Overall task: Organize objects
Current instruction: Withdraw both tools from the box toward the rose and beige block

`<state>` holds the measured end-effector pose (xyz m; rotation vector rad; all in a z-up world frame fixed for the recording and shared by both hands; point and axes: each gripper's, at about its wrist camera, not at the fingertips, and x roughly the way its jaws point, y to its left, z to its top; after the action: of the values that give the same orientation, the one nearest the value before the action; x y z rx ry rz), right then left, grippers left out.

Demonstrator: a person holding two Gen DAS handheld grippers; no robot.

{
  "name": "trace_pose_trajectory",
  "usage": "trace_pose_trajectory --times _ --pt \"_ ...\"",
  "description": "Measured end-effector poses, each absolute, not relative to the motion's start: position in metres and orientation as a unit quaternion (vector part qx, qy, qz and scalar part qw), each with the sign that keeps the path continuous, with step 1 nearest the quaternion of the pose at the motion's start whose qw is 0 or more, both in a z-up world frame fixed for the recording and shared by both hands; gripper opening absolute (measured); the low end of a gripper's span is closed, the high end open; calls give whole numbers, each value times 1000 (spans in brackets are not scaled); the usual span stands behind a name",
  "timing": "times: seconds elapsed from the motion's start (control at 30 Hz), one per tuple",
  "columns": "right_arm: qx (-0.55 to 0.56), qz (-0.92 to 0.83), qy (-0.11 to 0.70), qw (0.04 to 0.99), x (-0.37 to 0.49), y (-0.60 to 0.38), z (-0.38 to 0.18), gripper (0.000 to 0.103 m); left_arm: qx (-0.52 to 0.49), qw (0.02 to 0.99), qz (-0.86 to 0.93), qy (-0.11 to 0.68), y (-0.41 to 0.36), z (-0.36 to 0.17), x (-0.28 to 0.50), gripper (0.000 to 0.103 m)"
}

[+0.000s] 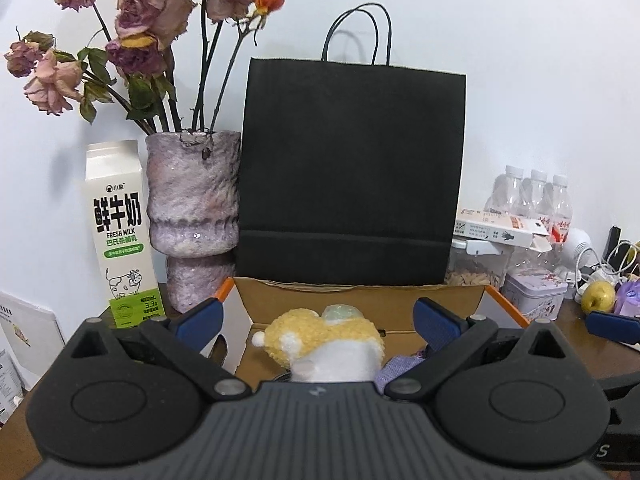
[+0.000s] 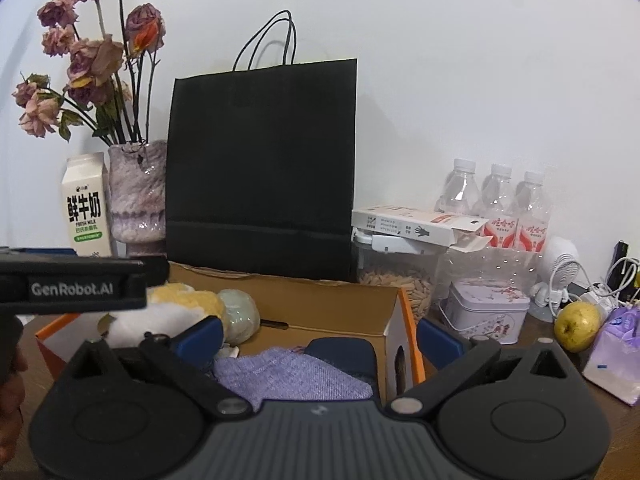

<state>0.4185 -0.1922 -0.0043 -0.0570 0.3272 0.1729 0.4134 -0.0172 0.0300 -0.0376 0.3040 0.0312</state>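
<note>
An open cardboard box (image 1: 360,300) with orange-edged flaps sits on the wooden table; it also shows in the right wrist view (image 2: 340,304). Inside lie a yellow and white plush toy (image 1: 320,340), a pale green lump (image 2: 240,314), a purple cloth (image 2: 296,376) and a dark blue item (image 2: 344,354). My left gripper (image 1: 318,318) is open above the plush, not touching it. My right gripper (image 2: 320,338) is open over the box's right side, above the purple cloth. The left gripper's body (image 2: 76,286) shows at the left of the right wrist view.
A black paper bag (image 1: 352,168) stands behind the box. A milk carton (image 1: 118,232) and a vase of dried roses (image 1: 192,216) stand at the left. Water bottles (image 2: 496,200), a grain jar (image 2: 396,280), a tin (image 2: 486,314), an apple (image 2: 578,326) and a tissue pack (image 2: 618,352) crowd the right.
</note>
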Motion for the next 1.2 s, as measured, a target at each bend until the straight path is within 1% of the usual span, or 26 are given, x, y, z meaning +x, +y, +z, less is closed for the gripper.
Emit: trace_pose_trajectory --times 0.2,0.47,1.2 --pt "-35 87 163 982 406 -192 -2 103 -16 988 18 150 -16 33 396 103" --pt "-40 92 155 983 379 -198 2 103 -14 984 9 176 -20 31 371 103" --pt "-49 115 154 980 280 -230 -2 103 -21 980 -1 200 -36 26 271 103"
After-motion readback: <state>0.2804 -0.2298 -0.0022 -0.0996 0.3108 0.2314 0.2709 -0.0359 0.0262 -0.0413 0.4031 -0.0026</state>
